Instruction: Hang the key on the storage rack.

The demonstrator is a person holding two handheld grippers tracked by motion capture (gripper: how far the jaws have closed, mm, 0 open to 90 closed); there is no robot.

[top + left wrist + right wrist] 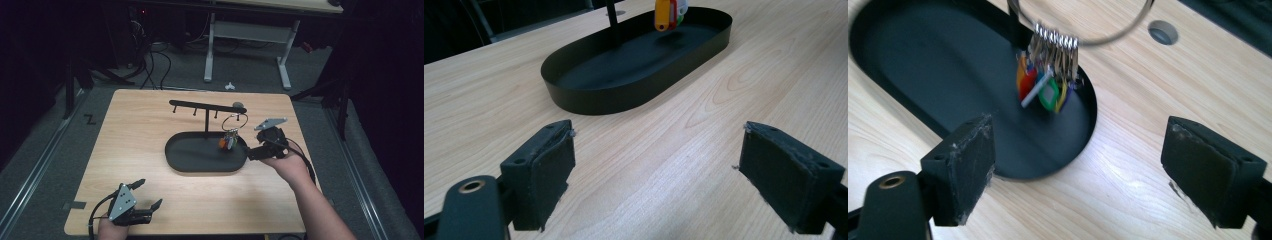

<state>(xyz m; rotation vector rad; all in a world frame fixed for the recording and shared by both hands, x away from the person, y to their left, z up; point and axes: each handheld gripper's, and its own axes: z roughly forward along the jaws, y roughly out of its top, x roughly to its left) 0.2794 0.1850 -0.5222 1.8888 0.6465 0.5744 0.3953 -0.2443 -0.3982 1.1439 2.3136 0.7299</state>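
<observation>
A black oval tray (172, 155) lies mid-table, and a black T-shaped hook stand (205, 106) rises out of it. From the stand's right end hangs a steel key ring (235, 120) with several coloured tags (229, 142) dangling over the tray's right end. My right gripper (256, 142) is held just right of the tray, open, with nothing between its jaws. In the right gripper view (1078, 170) the ring (1098, 41) and tags (1040, 87) hang a little ahead. My left gripper (148, 194) rests open near the front left edge, facing the tray (599, 102) from some distance (656, 170).
A round hole (1163, 31) is cut in the wooden tabletop (135, 130) behind the stand. The table's front edge runs right under my left hand. Beyond the table stand a white desk frame (210, 50) and floor cables (150, 60).
</observation>
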